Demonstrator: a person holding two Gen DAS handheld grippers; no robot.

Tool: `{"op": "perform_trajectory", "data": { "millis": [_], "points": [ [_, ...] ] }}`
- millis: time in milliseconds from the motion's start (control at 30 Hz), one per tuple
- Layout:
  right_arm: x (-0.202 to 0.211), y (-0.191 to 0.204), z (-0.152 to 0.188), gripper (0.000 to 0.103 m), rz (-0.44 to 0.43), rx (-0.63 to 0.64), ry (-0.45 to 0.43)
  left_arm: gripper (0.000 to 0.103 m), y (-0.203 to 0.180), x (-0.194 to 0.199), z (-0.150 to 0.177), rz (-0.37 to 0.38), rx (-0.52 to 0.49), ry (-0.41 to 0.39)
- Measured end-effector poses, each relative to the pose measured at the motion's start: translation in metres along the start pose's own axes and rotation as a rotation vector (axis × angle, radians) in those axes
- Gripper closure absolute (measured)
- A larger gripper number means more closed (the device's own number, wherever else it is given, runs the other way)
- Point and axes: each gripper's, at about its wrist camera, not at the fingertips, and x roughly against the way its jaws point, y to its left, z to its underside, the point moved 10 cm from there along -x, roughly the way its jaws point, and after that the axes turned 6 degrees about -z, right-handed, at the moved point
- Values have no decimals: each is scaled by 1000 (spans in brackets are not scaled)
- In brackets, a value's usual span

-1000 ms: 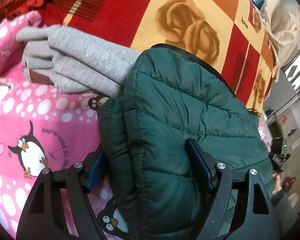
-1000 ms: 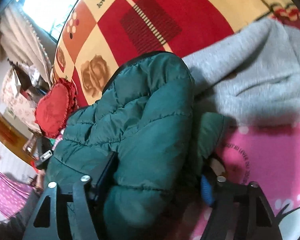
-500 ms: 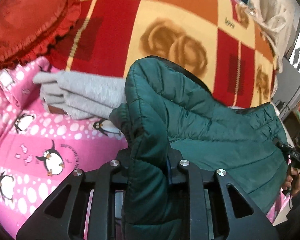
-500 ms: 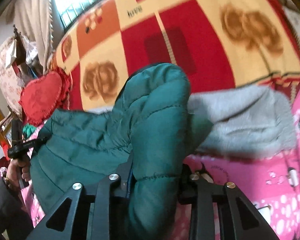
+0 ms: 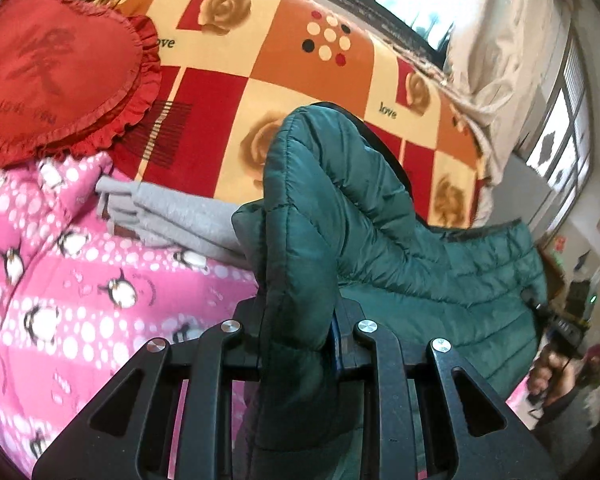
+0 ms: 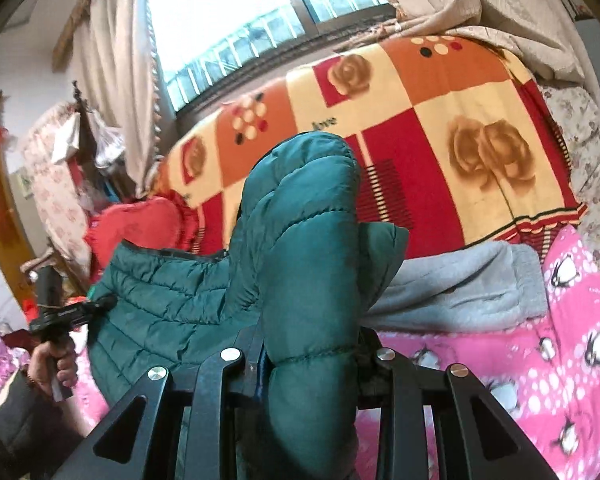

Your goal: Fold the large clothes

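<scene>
A: Well, both grippers have closed on the green puffer jacket [image 5: 300, 216] since a second ago, when their fingers stood spread around it. It hangs higher over the bed now, and more of the window shows.

B: So the left gripper [image 5: 298, 320] pinches a padded fold?

A: Yes, and the right gripper [image 6: 309, 344] pinches another fold of the jacket [image 6: 300, 216]. The rest drapes between them over the pink penguin blanket [image 5: 60, 272].

B: Any room at the edges?

A: The blanket lies bare toward the near edge of the bed. Farther back spreads the red and yellow rose blanket [image 5: 260, 76], reaching the window side.

B: What's close?

A: Folded grey clothes [image 5: 172, 216] lie just beside the jacket, at the seam of the two blankets. A red heart cushion [image 5: 56, 76] sits at the far left corner.
</scene>
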Motion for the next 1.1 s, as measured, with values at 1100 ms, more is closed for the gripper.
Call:
{"op": "perform_trajectory", "data": {
  "millis": [1100],
  "points": [
    [-9,-47,38,41,174,-234,119,49,30,1,27,-282,81,-31]
  ]
}}
